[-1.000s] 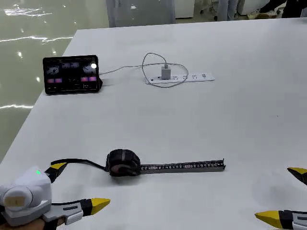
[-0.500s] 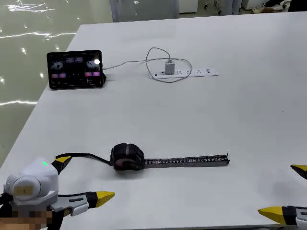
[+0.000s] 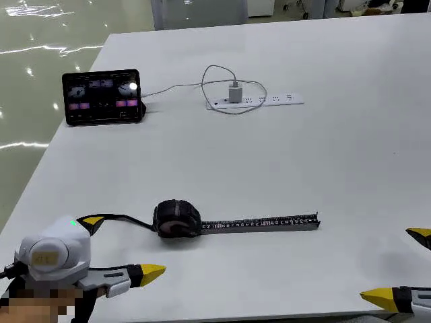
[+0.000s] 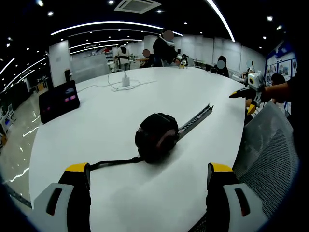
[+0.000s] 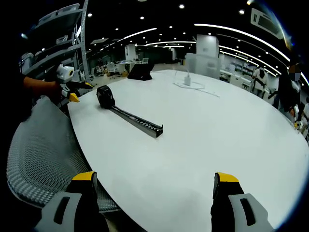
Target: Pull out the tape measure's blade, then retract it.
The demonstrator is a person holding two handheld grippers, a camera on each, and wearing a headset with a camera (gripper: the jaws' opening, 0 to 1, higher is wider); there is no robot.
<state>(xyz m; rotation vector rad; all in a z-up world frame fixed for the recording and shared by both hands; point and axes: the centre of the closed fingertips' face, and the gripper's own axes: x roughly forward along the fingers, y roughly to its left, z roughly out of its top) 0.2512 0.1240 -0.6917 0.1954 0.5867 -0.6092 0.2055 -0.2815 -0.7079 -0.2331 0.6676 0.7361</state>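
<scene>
A black tape measure [image 3: 176, 219] lies on the white table [image 3: 269, 155], its blade [image 3: 262, 223] pulled out to the right and lying flat. A black wrist strap [image 3: 124, 219] trails left from the case. My left gripper [image 3: 123, 246] stands open at the front left, its yellow tips either side of the strap end, just short of the case [image 4: 157, 137]. My right gripper [image 3: 404, 266] is open at the front right edge, well clear of the blade's end hook [image 5: 158, 130]. Nothing is held.
A dark tablet [image 3: 102, 97] stands at the back left. A white power strip [image 3: 254, 101] with a charger and looped cable lies behind the tape. A grey mesh chair back [image 5: 38, 159] sits by the table's front edge. People stand in the distance.
The view has shifted slightly. The left gripper sits a little nearer the tape's strap. Tape measure and blade lie where they were.
</scene>
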